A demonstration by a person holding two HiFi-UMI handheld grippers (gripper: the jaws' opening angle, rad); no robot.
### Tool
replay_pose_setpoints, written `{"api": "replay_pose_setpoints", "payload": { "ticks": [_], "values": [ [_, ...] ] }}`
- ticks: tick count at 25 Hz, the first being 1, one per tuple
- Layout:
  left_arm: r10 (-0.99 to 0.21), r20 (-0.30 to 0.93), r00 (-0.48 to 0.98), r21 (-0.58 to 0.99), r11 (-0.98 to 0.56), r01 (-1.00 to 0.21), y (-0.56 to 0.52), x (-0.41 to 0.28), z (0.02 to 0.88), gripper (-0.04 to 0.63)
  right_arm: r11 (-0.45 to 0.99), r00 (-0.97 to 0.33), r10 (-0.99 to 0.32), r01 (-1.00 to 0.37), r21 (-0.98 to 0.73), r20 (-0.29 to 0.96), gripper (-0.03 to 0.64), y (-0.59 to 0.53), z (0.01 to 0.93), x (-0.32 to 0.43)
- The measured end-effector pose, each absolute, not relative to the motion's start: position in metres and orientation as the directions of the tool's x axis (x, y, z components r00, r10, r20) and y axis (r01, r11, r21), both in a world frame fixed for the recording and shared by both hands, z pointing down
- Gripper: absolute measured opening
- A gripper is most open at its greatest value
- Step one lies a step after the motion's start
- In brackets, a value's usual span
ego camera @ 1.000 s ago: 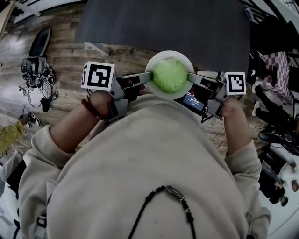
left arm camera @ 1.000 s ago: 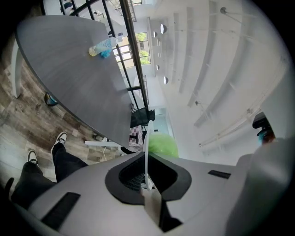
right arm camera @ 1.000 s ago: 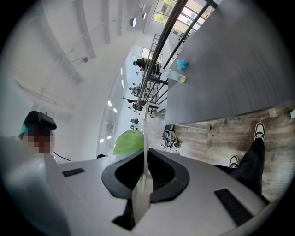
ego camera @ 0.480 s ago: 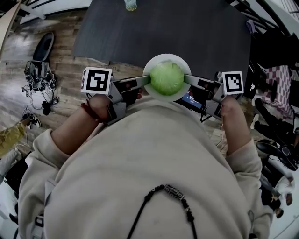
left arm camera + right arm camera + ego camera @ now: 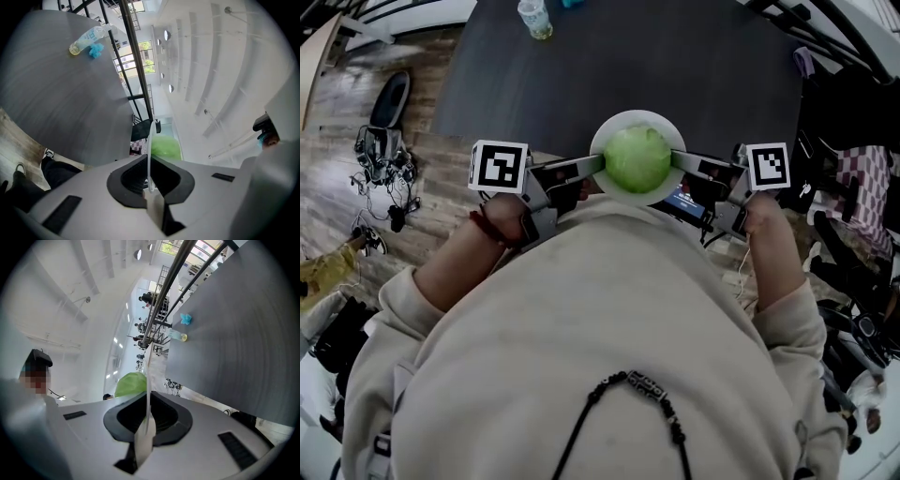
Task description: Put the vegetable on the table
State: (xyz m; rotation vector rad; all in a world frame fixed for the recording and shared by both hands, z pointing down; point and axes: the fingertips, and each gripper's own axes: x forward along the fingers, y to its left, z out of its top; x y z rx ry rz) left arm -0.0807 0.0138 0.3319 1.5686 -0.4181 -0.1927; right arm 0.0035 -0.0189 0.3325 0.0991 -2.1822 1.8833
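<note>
Head view shows the left hand-held gripper (image 5: pixel 599 166) and right hand-held gripper (image 5: pixel 675 159) each clamped on the rim of a white plate (image 5: pixel 637 118) bearing a green cabbage (image 5: pixel 637 159) over the near edge of the dark surface (image 5: pixel 694 66); mid-carry, I judge, with a level set-down needed next.

Head view looks steeply down; both gripper views look close along their jaws, sharing the table (image 5: pixel 694 75).

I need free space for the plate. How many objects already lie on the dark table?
2: a plastic bottle and a small blue object beside it, toward the table's far side. Others may be out of view.
</note>
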Motion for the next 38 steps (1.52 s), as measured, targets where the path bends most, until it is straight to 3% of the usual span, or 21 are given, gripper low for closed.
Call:
{"api": "replay_pose_setpoints", "payload": {
  "ticks": [12,21,38],
  "values": [
    [-0.353,0.185,0.917,0.983,0.065,-0.173,-0.049,-0.001,0.355,0.017,0.118,-0.971,0.093,-0.208,-0.971,0.220,0.034,-0.083,0.360,0.084],
    [-0.299,0.248,0.921,0.968,0.048,-0.245,-0.085,0.008,0.376,0.018,0.092,-0.974,0.028,-0.221,-0.971,0.224,0.034,-0.116,0.382,0.101],
    [-0.203,0.197,0.959,0.980,0.028,-0.196,-0.140,0.016,0.376,0.017,0.073,-0.952,-0.116,-0.292,-0.954,0.282,0.032,-0.159,0.379,0.107]
  ]
}}
